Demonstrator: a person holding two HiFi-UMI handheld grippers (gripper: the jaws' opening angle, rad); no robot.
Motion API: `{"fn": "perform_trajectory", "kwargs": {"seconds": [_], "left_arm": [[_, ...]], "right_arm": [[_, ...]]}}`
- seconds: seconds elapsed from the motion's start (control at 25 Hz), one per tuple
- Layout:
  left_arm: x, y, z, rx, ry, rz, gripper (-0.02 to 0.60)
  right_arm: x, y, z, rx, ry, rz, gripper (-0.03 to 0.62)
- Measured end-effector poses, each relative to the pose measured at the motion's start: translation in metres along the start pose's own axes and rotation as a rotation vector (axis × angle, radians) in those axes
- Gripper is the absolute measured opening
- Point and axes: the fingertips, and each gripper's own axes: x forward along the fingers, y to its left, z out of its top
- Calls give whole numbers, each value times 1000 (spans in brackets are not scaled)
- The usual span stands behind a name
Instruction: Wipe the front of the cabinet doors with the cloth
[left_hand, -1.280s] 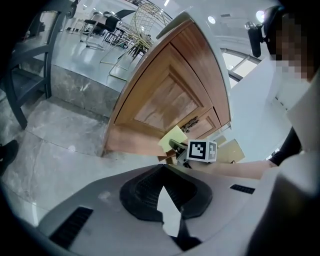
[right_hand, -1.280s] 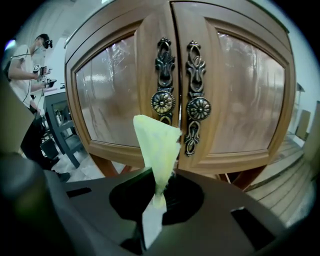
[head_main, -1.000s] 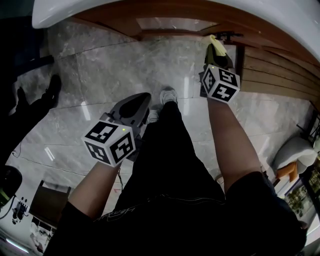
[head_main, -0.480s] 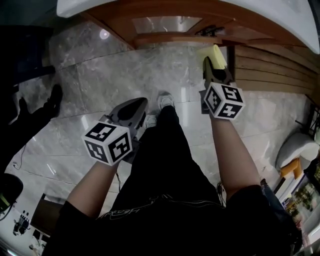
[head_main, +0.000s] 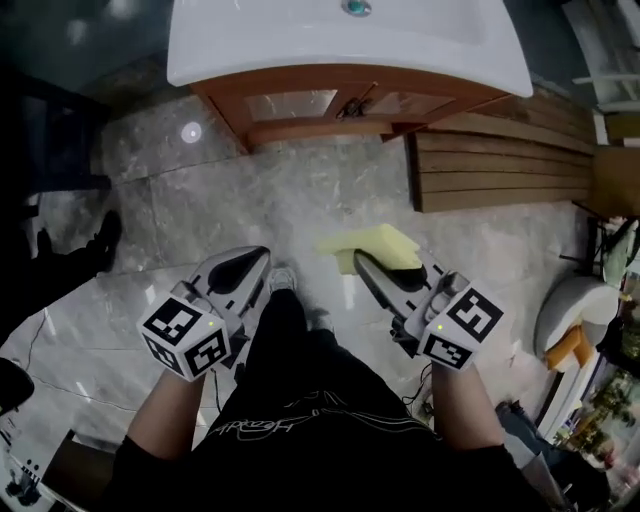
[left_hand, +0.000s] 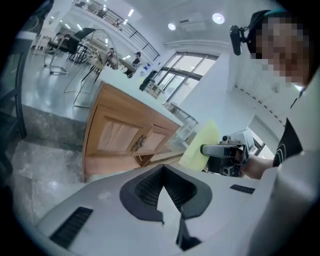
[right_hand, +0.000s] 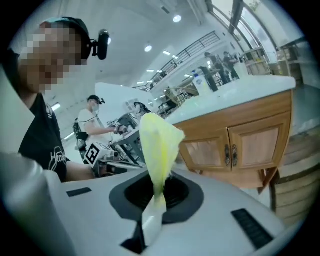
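Note:
The wooden cabinet (head_main: 330, 104) stands under a white sink top (head_main: 340, 40), its two paneled doors (right_hand: 240, 146) closed with metal handles at the middle seam. My right gripper (head_main: 368, 266) is shut on a yellow cloth (head_main: 378, 245), which sticks up from its jaws (right_hand: 156, 145). It hangs well back from the doors, over the floor. My left gripper (head_main: 240, 266) is level with it on the left, shut and holding nothing. In the left gripper view the cabinet (left_hand: 125, 137) is ahead at left, and the cloth (left_hand: 201, 145) and right gripper (left_hand: 225, 152) are at right.
Grey marble floor (head_main: 200, 190) lies between me and the cabinet. A slatted wooden platform (head_main: 500, 170) sits right of the cabinet. A white chair (head_main: 575, 310) stands at far right. Someone's dark shoes (head_main: 100, 235) are at left. My own legs and shoe (head_main: 283, 280) are between the grippers.
Both grippers have drawn back from the cabinet. The right gripper and cloth, up by the cabinet front a second ago, are now lower and farther back. The whole sink top has come into view.

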Motion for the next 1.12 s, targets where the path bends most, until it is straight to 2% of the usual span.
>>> {"fn": "perform_trajectory", "kwargs": {"seconds": [0.24, 0.4, 0.52, 0.72, 0.84, 1.0, 1.12], "left_arm": [[-65, -103, 21, 18, -135, 1, 6], [-104, -193, 27, 129, -239, 10, 6], [-132, -261, 18, 226, -272, 12, 6], [-178, -366, -1, 339, -338, 9, 6], [-203, -411, -5, 419, -357, 11, 6], [-227, -454, -14, 477, -349, -8, 6], [-238, -474, -14, 519, -361, -24, 6]], "right_arm": [[-94, 80, 11, -77, -14, 49, 40], [-162, 128, 14, -156, -89, 73, 40], [-212, 166, 17, -234, -150, 40, 40], [-292, 235, -1, -341, -170, 36, 40], [-325, 265, -6, -429, -168, 11, 40], [-353, 303, -8, -391, -202, 78, 40], [-366, 327, -9, -316, -214, 186, 40]]}}
